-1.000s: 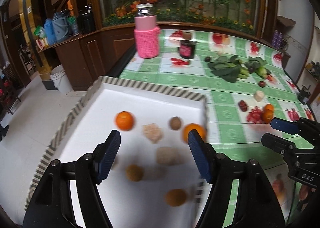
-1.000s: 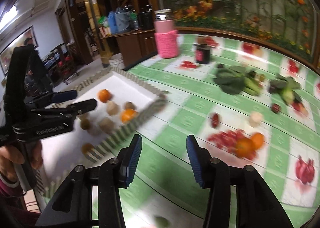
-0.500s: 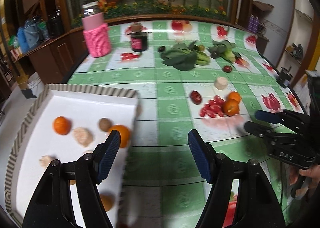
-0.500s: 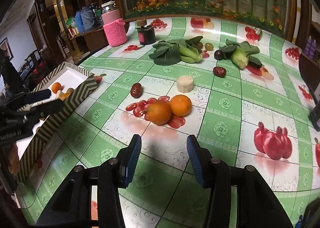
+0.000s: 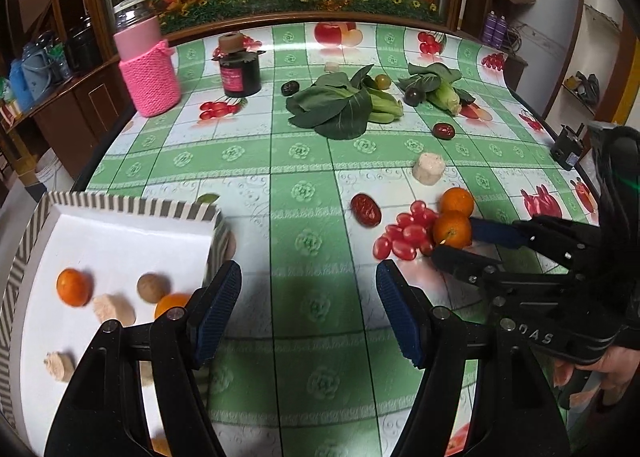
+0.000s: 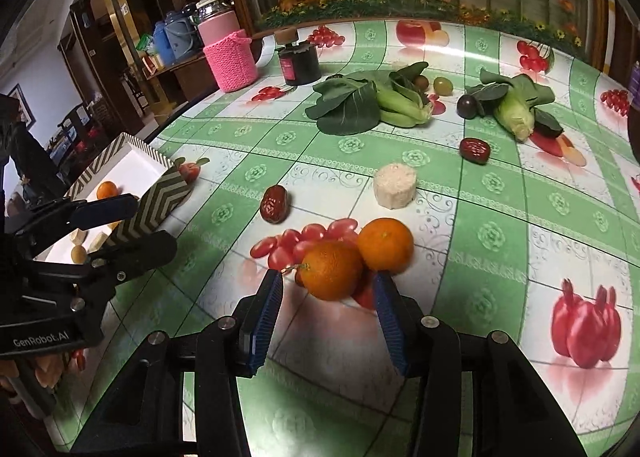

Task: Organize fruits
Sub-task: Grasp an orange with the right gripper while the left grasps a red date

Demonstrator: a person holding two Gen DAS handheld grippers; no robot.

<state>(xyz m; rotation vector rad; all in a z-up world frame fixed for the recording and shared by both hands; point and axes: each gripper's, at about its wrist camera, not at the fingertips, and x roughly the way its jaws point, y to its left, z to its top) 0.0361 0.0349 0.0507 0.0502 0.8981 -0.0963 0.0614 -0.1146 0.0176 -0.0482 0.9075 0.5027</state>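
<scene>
I can read "GenRobot.AI" on my black plastic left gripper (image 6: 132,229), and "OAS" on my black plastic right gripper (image 5: 464,243).

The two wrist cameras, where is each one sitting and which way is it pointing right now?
Left wrist: on the left gripper, above the table's near edge, facing the tray corner; own fingers show.
Right wrist: on the right gripper, low, facing the near orange; own fingers show.
Shared: both oranges, tray, each other's gripper.
</scene>
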